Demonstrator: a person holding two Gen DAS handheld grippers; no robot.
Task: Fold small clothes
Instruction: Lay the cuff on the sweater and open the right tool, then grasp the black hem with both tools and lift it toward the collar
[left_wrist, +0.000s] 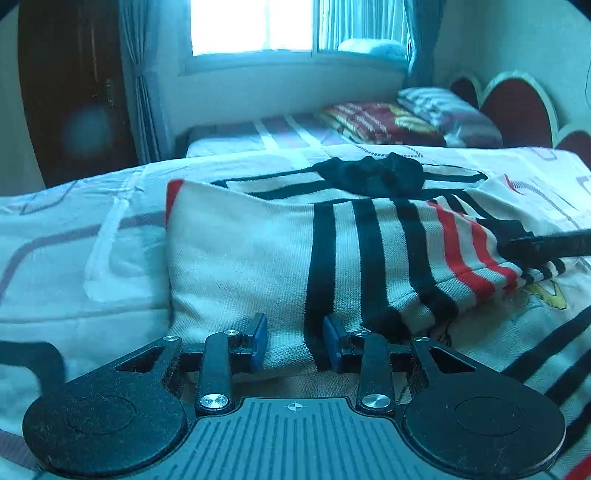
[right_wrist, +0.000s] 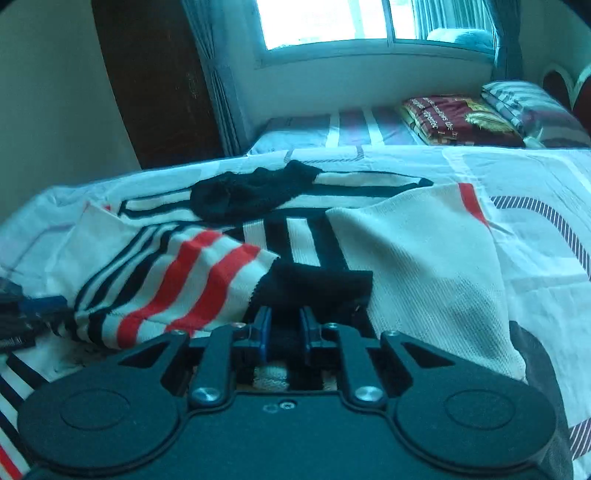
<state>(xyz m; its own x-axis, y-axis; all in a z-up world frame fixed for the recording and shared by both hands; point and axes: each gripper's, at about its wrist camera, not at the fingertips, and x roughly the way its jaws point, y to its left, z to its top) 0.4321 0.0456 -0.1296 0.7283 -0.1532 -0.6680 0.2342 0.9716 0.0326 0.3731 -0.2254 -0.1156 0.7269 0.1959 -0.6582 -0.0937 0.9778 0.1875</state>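
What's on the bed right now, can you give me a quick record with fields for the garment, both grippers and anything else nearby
garment: striped knit top, cream with black and red stripes, partly folded on the bed
left gripper: fabric between its jaws
right gripper: at the black hem
other clothing: black garment lying behind
background: folded blankets, window

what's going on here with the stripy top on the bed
A person is folding a small white knit top with black and red stripes on a bed, one handheld claw per hand. The left claw has the white hem between its blue fingers. The right claw is closed on the dark cuff end. The top is lifted and partly doubled over. A small black garment lies untouched behind it.
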